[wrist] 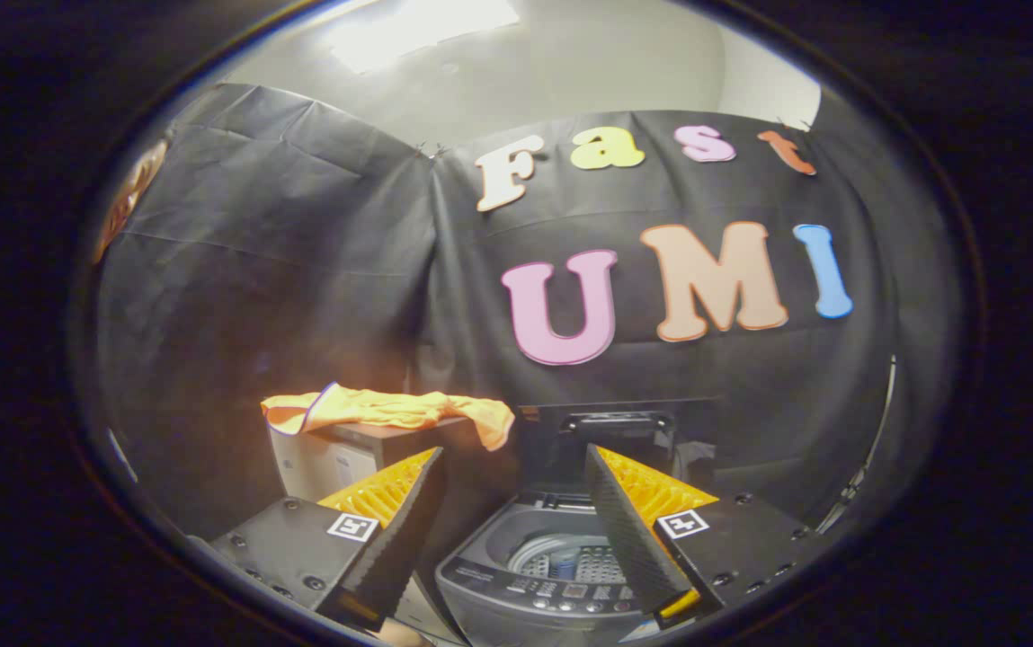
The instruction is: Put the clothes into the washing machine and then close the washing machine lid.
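Note:
An orange garment (390, 410) with a pale trim lies spread over the top of a white cabinet (323, 465), beyond my left finger. A small grey top-loading washing machine (534, 589) stands just ahead, between and beyond the fingers. Its dark lid (615, 431) is raised upright at the back, and the metal drum (565, 562) shows inside. My gripper (512, 463) is open, its two orange-and-black fingers spread wide with nothing between them. The left fingertip reaches up toward the garment's hanging right end without touching it.
The booth's black cloth wall rises close behind the washer and cabinet. The washer's control panel (561, 593) faces me along its front rim. The cabinet stands directly left of the washer.

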### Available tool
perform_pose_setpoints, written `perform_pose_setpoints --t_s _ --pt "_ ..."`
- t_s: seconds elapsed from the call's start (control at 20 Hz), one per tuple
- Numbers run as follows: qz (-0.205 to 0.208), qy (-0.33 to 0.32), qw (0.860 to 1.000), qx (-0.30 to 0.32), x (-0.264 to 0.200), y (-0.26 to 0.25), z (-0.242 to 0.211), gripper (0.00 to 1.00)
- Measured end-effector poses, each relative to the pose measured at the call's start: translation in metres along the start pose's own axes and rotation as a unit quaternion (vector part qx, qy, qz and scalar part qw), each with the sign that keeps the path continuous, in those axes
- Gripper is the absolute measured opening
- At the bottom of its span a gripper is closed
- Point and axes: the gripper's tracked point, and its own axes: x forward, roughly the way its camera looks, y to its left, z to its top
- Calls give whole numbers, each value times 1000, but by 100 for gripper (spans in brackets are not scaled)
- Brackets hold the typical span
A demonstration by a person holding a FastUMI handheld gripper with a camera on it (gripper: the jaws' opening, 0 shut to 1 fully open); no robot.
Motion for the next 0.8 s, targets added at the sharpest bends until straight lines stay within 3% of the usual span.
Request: perform_pose_setpoints --t_s 0.35,0.8 --pt "82 33 996 10 113 76 25 97" --pt "131 147 979 -44 228 124 -43 98"
